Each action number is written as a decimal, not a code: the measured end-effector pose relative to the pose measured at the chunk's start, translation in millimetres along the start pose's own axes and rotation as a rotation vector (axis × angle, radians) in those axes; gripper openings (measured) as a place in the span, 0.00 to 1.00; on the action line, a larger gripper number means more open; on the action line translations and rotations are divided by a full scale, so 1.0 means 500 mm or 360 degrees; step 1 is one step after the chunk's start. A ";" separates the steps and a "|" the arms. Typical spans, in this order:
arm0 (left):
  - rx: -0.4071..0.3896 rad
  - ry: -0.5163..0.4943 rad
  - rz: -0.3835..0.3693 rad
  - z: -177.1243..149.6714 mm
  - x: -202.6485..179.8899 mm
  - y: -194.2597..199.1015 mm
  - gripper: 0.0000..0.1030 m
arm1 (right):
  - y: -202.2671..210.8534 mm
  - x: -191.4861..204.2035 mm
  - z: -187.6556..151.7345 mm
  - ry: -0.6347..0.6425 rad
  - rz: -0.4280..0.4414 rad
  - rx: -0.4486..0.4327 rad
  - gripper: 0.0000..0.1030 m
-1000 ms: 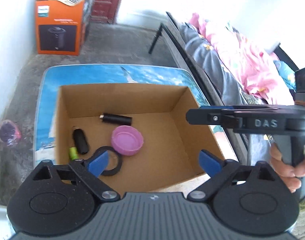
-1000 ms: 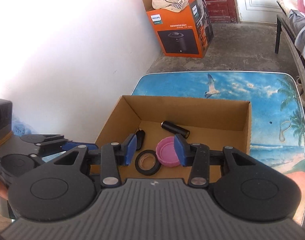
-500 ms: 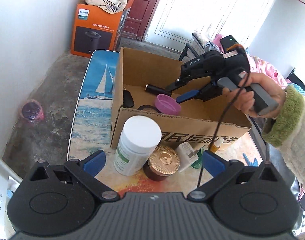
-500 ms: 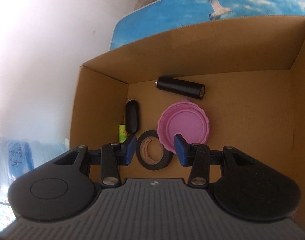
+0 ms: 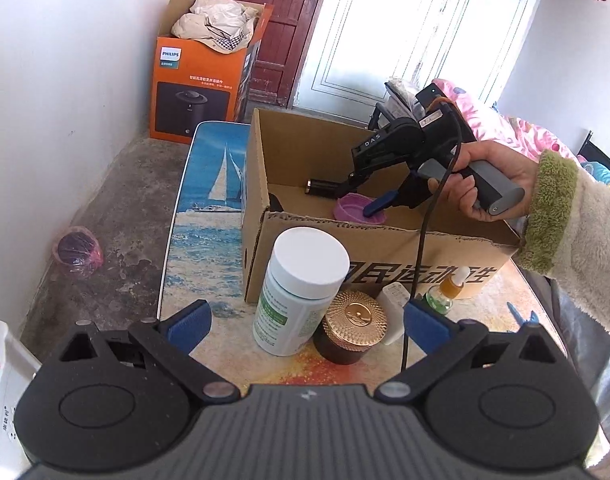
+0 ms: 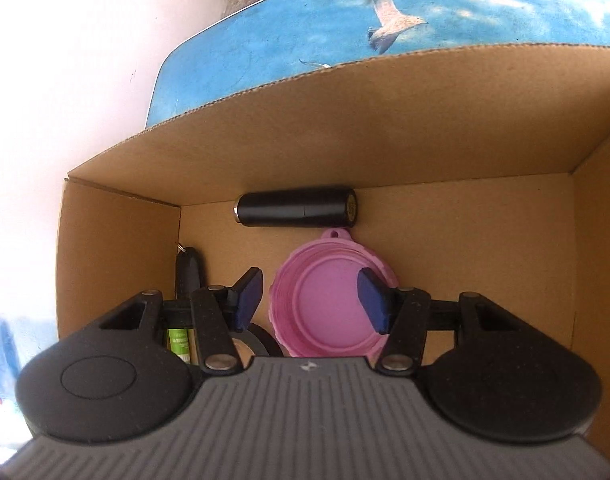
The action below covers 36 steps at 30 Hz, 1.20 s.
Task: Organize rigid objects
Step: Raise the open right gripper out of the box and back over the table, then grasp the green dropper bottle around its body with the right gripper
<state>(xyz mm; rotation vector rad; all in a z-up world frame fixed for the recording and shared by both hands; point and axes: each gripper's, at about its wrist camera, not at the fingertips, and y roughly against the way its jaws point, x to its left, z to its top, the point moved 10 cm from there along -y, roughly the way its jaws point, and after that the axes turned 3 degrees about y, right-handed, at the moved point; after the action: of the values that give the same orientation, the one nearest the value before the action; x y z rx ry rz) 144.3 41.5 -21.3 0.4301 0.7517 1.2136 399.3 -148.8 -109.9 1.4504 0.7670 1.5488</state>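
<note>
A cardboard box (image 5: 385,248) stands on the table and holds a pink lid (image 6: 325,312), a black cylinder (image 6: 297,211), a black key fob (image 6: 189,272), a black tape roll (image 6: 257,340) and a green tube (image 6: 179,340). My right gripper (image 6: 311,300) is open and empty, low inside the box over the pink lid; it also shows in the left wrist view (image 5: 365,200). My left gripper (image 5: 305,326) is open and empty, in front of a white-capped bottle (image 5: 301,288), a gold-lidded jar (image 5: 353,332), a white tube (image 5: 393,312) and a dropper bottle (image 5: 445,292).
An orange Philips carton (image 5: 201,80) stands on the floor by the wall beyond the table (image 5: 213,184). A pink bag (image 5: 79,252) lies on the floor at left. A bed with pink bedding (image 5: 525,136) is at right.
My left gripper has pulled back from above the box to the items in front of it. My right gripper has dropped into the box over the pink lid and its fingers have spread wider.
</note>
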 end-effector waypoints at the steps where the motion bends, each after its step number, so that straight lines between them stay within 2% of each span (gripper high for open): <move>1: -0.0001 0.0002 -0.0004 -0.001 -0.002 0.000 1.00 | 0.004 0.004 -0.002 0.0003 0.0012 -0.0011 0.51; 5: -0.0055 -0.0032 -0.0001 0.003 -0.013 0.017 1.00 | 0.060 0.040 -0.027 0.0058 0.0134 -0.0061 0.53; 7: -0.0104 -0.0060 0.0009 0.007 -0.020 0.031 1.00 | 0.128 0.058 -0.051 0.0134 0.0192 -0.0145 0.56; 10: -0.0149 -0.0078 0.0014 0.009 -0.029 0.045 1.00 | 0.239 0.100 -0.093 0.0296 0.0271 -0.0287 0.66; 11: -0.0151 -0.0077 0.0011 0.009 -0.033 0.046 1.00 | 0.275 0.112 -0.114 0.0353 0.0283 -0.0337 0.73; 14: -0.0150 -0.0074 -0.0020 0.004 -0.048 0.047 1.00 | 0.390 0.137 -0.193 0.0565 0.0253 -0.0518 0.87; 16: -0.0153 -0.0082 -0.0067 -0.002 -0.061 0.045 1.00 | 0.452 0.137 -0.245 0.0704 0.0142 -0.0650 0.99; 19: -0.0148 -0.0117 -0.0133 -0.015 -0.092 0.035 1.00 | 0.515 0.110 -0.321 0.0878 -0.0149 -0.0802 0.99; 25: -0.0133 -0.0286 -0.0173 -0.070 -0.171 -0.013 1.00 | 0.484 0.038 -0.426 0.1047 -0.0656 -0.0841 0.99; 28: -0.0098 -0.0416 -0.0140 -0.110 -0.217 -0.050 1.00 | 0.456 0.019 -0.464 0.1187 -0.0803 -0.0887 0.99; 29: -0.0094 -0.0468 -0.0125 -0.122 -0.231 -0.061 1.00 | 0.449 0.016 -0.473 0.1203 -0.0781 -0.0889 0.99; 31: -0.0098 -0.0548 -0.0095 -0.144 -0.256 -0.084 1.00 | 0.436 0.013 -0.490 0.1175 -0.0652 -0.0905 0.99; 33: -0.0093 -0.0607 -0.0062 -0.160 -0.274 -0.107 0.99 | 0.427 0.017 -0.508 0.1143 -0.0513 -0.0966 0.99; 36: -0.0146 -0.0663 -0.0012 -0.170 -0.291 -0.132 0.97 | 0.418 0.023 -0.516 0.1067 -0.0388 -0.1049 0.99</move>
<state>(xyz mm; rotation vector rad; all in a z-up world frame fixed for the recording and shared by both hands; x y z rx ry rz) 105.2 -124.3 -82.4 0.5807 0.3391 1.0984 109.4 -201.6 43.9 0.3385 0.6700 1.8637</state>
